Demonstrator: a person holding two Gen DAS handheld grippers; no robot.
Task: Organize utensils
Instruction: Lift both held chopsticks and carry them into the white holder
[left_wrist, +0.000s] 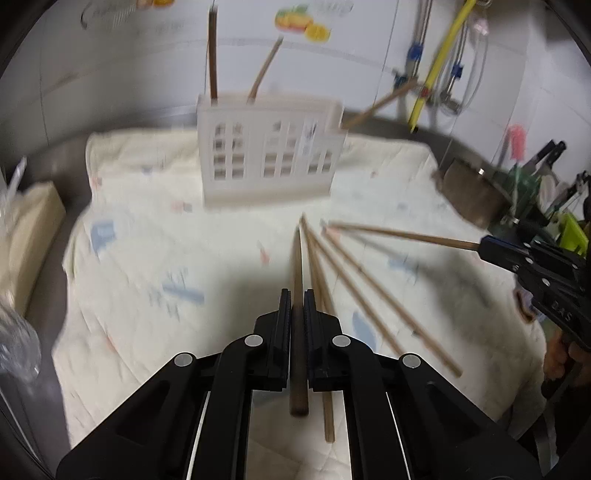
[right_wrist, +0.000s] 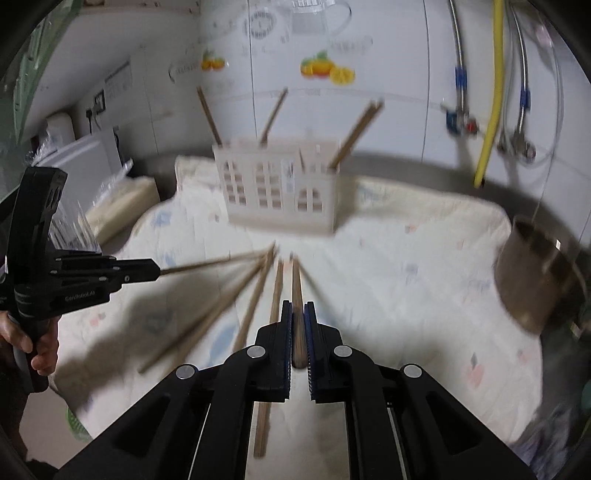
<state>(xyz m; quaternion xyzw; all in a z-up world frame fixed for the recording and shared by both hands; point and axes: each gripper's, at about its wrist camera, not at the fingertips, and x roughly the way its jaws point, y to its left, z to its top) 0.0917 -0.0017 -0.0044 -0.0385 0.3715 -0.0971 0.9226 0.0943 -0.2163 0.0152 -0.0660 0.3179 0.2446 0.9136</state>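
A white slotted utensil holder (left_wrist: 267, 153) stands at the back of a pale cloth (left_wrist: 155, 236), with three chopsticks (left_wrist: 212, 55) sticking up out of it; it also shows in the right wrist view (right_wrist: 280, 186). My left gripper (left_wrist: 297, 295) is shut on a dark brown chopstick (left_wrist: 297, 258) held above the cloth. My right gripper (right_wrist: 297, 308) is shut on another chopstick (right_wrist: 296, 280); it shows at the right in the left wrist view (left_wrist: 484, 243). Several loose chopsticks (left_wrist: 354, 288) lie fanned on the cloth between the grippers.
A metal pot (right_wrist: 535, 273) stands at the cloth's right edge. A folded cloth and clear plastic packs (left_wrist: 26, 229) lie to the left. Pipes and a yellow hose (right_wrist: 495, 92) hang on the tiled wall behind. A dish rack (left_wrist: 535, 195) is at far right.
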